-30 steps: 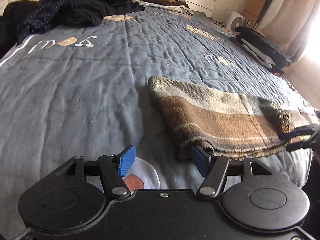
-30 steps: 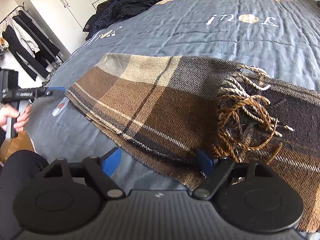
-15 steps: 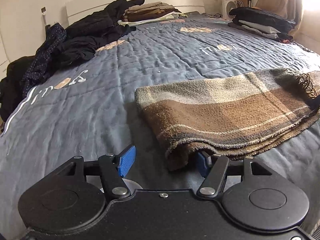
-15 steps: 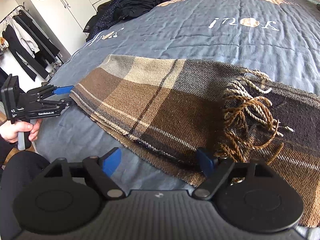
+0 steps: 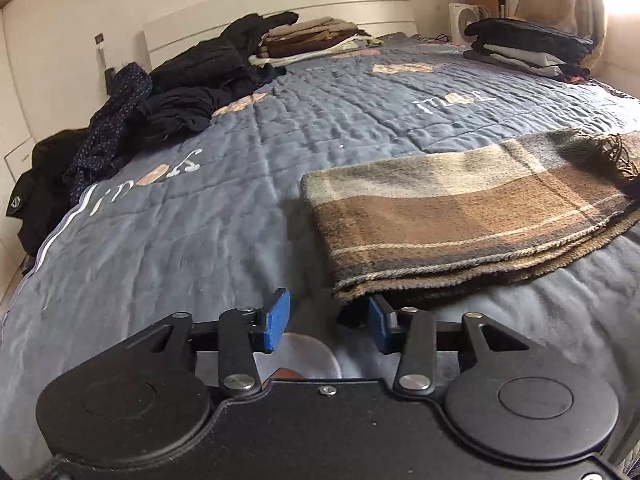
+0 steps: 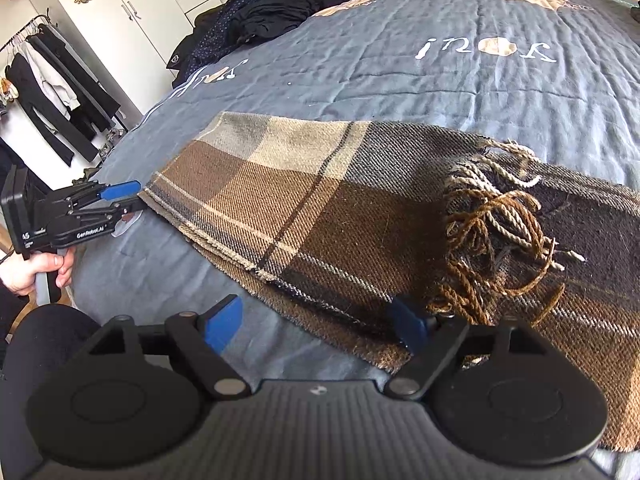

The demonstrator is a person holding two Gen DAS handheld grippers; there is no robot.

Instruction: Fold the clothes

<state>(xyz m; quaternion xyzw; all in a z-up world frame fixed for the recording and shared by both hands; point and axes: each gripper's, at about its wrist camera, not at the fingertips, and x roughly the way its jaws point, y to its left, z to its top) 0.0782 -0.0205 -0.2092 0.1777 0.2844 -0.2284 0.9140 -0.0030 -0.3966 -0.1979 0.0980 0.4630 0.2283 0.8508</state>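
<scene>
Now | left tool [image 5: 324, 322] apart | right tool [image 6: 316, 326] apart | woven plaid scarf [image 6: 340, 216] folded flat, fringe tangled

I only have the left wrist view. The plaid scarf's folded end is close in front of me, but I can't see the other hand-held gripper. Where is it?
Observer: The right hand-held gripper is at the near long edge of the scarf, just beside the fringe. Its jaws are wide apart and not pinching anything.
Operator: Is that fringe on the bed or on the scarf?
Observer: On the scarf. The fringed end is folded back over a darker layer of plaid.
Operator: What is past the bed on my side?
Observer: A clothes rack with dark garments hanging on it, next to a white wardrobe.
</scene>
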